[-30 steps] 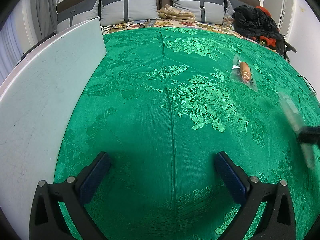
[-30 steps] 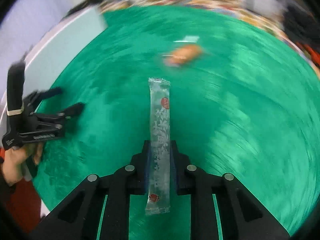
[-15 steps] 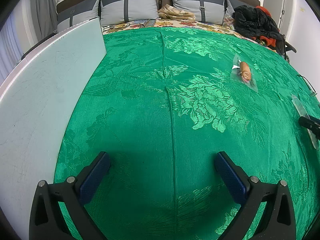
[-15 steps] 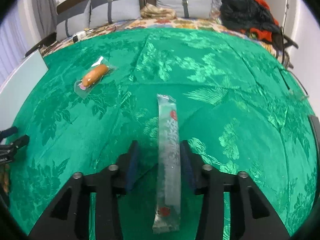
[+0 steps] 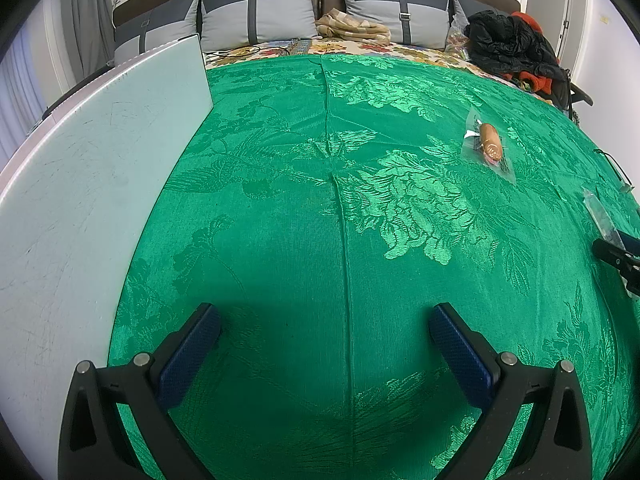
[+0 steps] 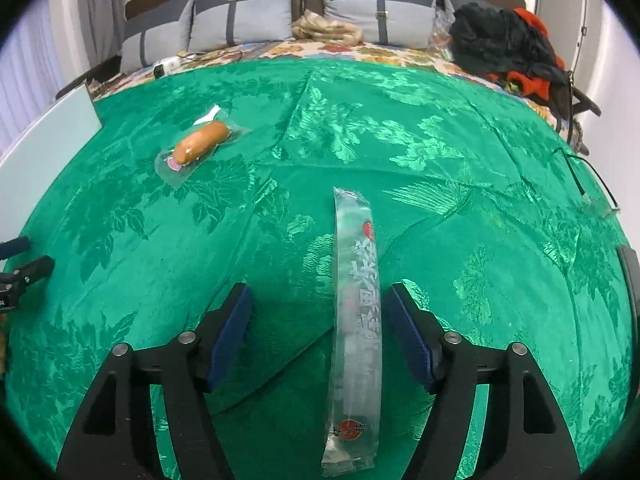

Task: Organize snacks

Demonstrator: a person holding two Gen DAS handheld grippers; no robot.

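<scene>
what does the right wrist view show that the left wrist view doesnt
Only the right wrist view shows the whole long clear snack packet lying between the right tongs, which are opening with no pad touching it.

Only the left wrist view shows the empty, wide-open left tongs and most of the pale board.

Both show the wrapped sausage on the green cloth, and the grey pillows.

Bed draped in a green floral brocade cloth [image 6: 400, 120]. Lay on it: a long clear plastic snack sleeve [image 6: 356, 320], a sausage in a clear packet [image 6: 200, 142] well apart, a pale board [image 5: 100, 200] along the edge.
</scene>
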